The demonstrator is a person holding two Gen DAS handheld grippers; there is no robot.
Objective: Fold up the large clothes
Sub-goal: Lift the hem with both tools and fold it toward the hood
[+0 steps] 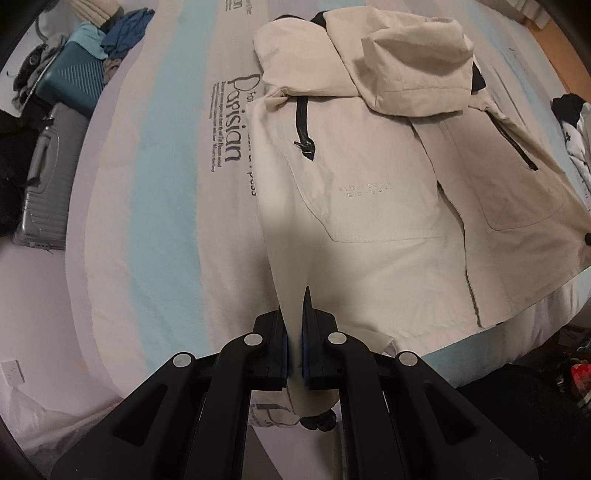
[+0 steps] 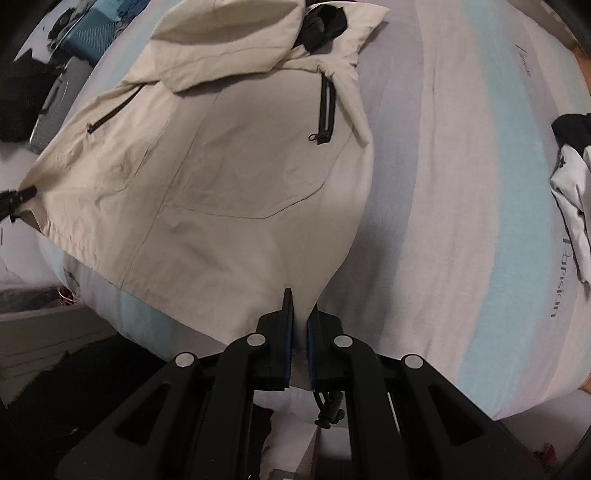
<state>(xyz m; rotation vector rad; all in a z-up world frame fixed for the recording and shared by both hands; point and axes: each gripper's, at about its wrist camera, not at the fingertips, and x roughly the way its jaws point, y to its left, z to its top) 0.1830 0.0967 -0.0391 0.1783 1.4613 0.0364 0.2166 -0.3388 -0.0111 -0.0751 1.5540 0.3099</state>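
Observation:
A large beige hooded jacket lies front up on the striped bed, its hood folded down over the chest, with black chest zippers. It also shows in the right wrist view. My left gripper is shut on the jacket's hem corner, pulling the fabric up into a taut ridge. My right gripper is shut on the other hem corner in the same way. The left gripper's tip shows at the far left edge of the right wrist view, at the jacket's corner.
The bed has a blue, lilac and white striped sheet with "Parisian" print. Suitcases and piled clothes stand beyond its left side. A black and white garment lies at the right edge. The bed's near edge drops off below the grippers.

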